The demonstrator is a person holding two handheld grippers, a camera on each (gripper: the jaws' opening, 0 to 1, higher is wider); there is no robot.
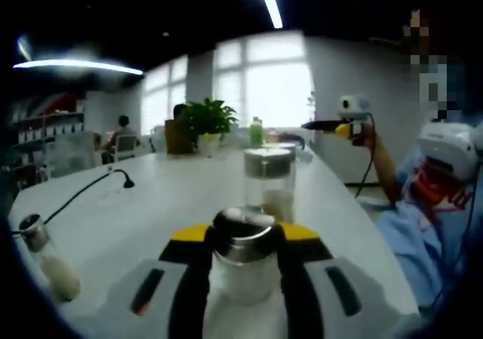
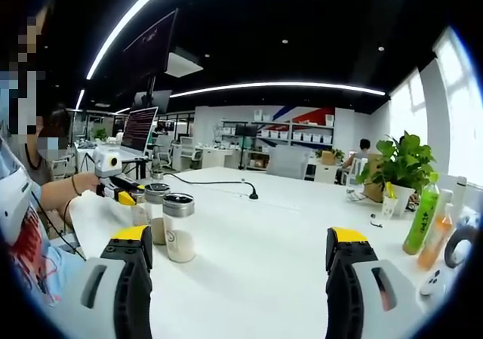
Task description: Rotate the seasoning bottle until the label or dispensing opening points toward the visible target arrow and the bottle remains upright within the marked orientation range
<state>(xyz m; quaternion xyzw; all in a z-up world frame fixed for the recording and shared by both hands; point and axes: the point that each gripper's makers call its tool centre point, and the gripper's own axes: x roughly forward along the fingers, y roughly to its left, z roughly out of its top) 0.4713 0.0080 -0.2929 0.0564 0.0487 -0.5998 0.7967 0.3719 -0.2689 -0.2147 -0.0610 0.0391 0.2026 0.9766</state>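
The seasoning bottle (image 1: 243, 260) is clamped upright by the left hand-held gripper (image 1: 243, 267) for turning; the right hand-held gripper (image 2: 240, 267), spread wide, is kept free at three o'clock.

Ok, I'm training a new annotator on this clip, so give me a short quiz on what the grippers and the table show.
1. True or false: the right gripper is shut on a jar.
2. What does the left gripper hold? A) a plant pot B) a capped bottle C) a cable
3. Fill in: the drink bottle beside the plant is ___ in colour.

Key: 1 false, it is open with nothing between its jaws. 2 B. 3 green.
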